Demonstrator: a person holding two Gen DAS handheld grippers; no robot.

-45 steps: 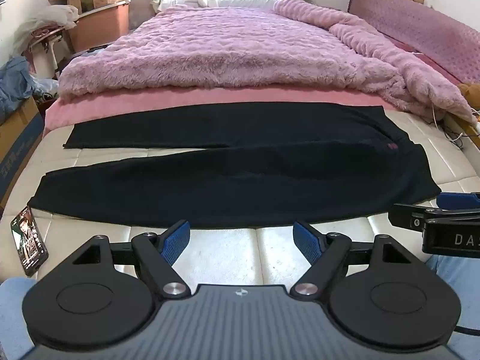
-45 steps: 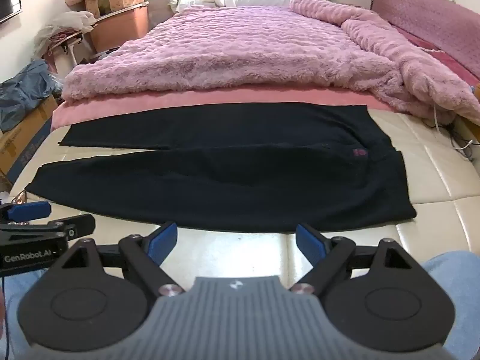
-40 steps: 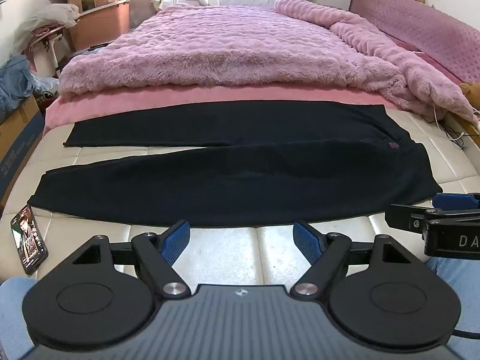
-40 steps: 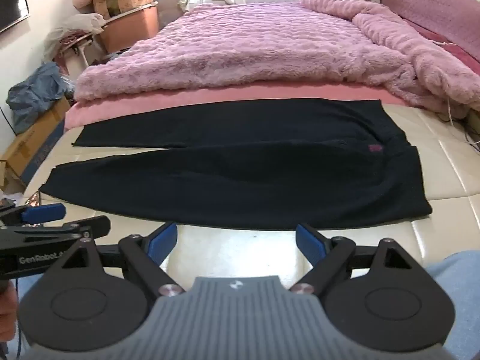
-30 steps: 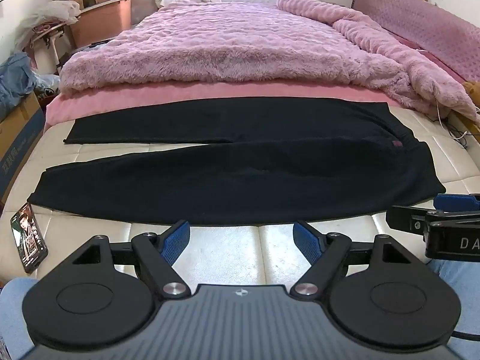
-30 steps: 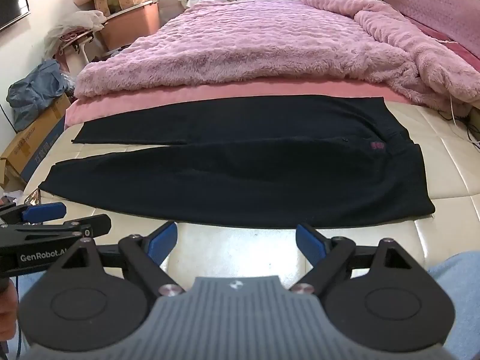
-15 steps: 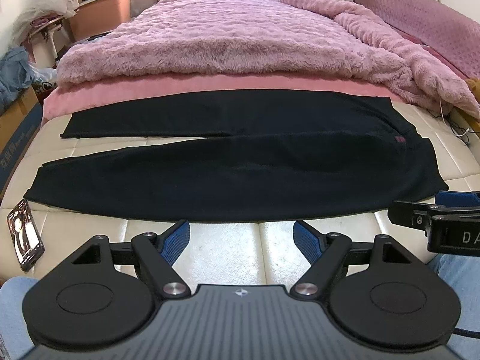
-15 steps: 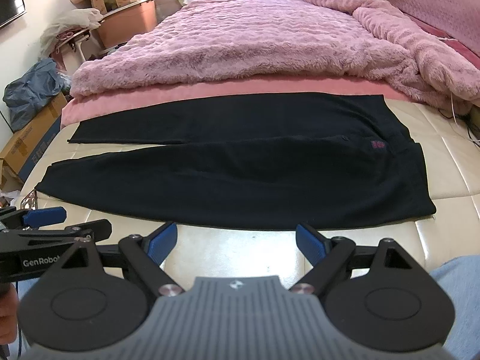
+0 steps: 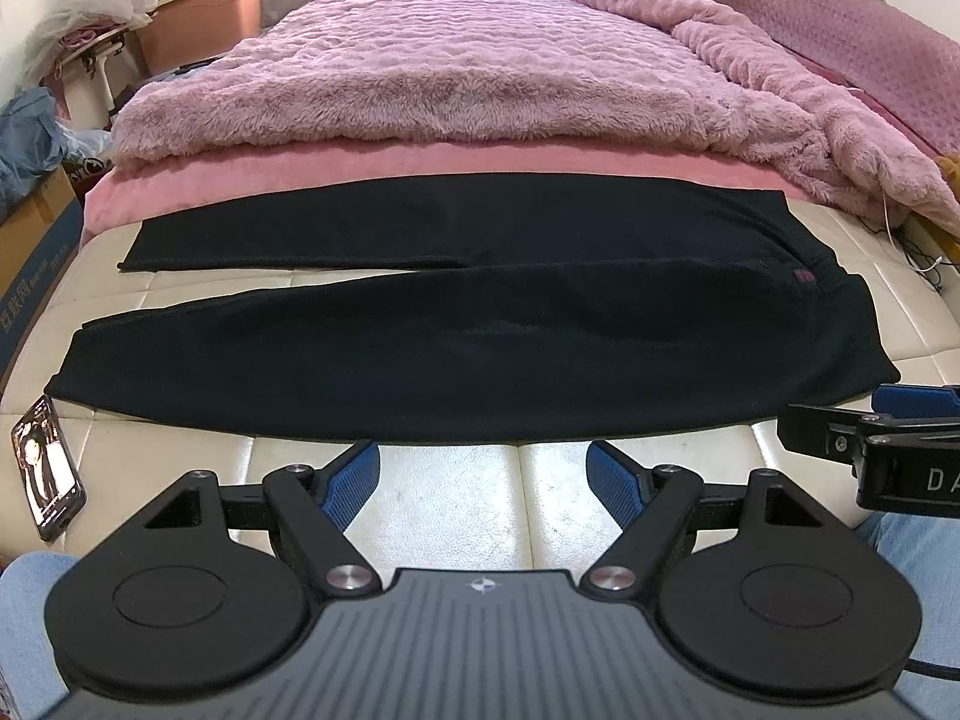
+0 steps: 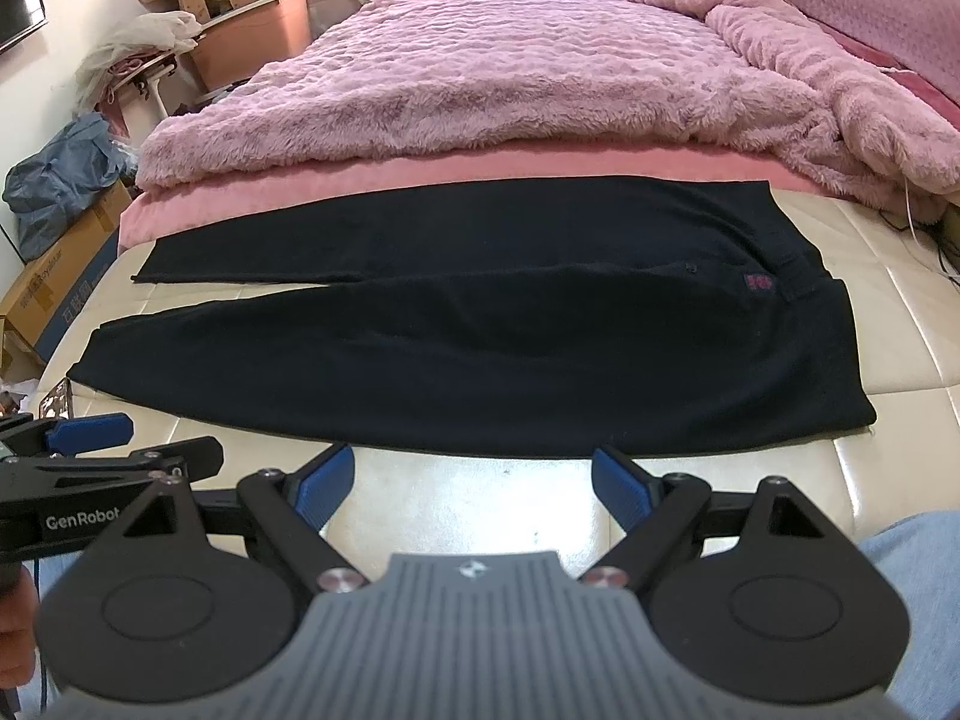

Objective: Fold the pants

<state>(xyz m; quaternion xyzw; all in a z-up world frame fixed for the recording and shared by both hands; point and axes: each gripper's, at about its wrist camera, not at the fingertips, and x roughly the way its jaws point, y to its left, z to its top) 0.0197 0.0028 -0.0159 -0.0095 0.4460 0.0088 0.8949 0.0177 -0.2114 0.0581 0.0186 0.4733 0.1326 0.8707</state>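
Observation:
Black pants (image 9: 468,348) lie spread flat across the cream mattress (image 9: 450,498), waistband to the right, both legs running left with a gap between them; they also show in the right wrist view (image 10: 480,354). My left gripper (image 9: 483,474) is open and empty, just short of the near leg's front edge. My right gripper (image 10: 465,480) is open and empty, also just in front of that edge. The right gripper shows at the right side of the left wrist view (image 9: 888,420), near the waist corner. The left gripper shows at the left of the right wrist view (image 10: 90,444).
A fluffy pink blanket (image 9: 450,72) covers the bed behind the pants. A phone (image 9: 48,474) lies on the mattress at the near left. Cardboard boxes (image 10: 54,276) and a storage bin (image 10: 252,42) stand left of the bed. White cables (image 9: 924,252) hang at the right edge.
Both grippers have moved slightly forward toward the pants' near edge and stayed open. The pants have not moved.

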